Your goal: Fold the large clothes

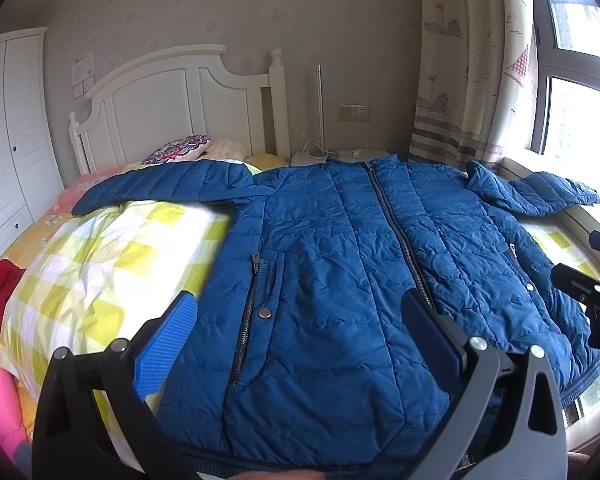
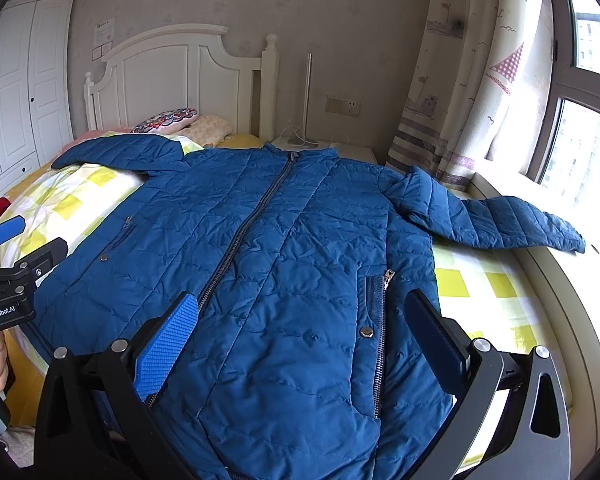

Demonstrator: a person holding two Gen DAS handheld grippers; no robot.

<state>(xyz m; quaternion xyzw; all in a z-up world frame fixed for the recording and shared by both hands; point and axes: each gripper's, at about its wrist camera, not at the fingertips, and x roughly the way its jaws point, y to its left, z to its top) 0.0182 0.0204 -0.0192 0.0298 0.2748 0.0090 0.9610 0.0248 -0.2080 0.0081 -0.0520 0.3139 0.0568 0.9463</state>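
Jaws of both grippers gape wide — blue jacket [image 1: 332, 264] spread flat just beneath them.

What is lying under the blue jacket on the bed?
The blue jacket lies on a yellow-and-white checked quilt. Whatever is beneath its body is covered.

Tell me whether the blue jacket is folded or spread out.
Spread out. The jacket lies flat and zipped on the bed, front up, both sleeves stretched sideways; no part is folded over.
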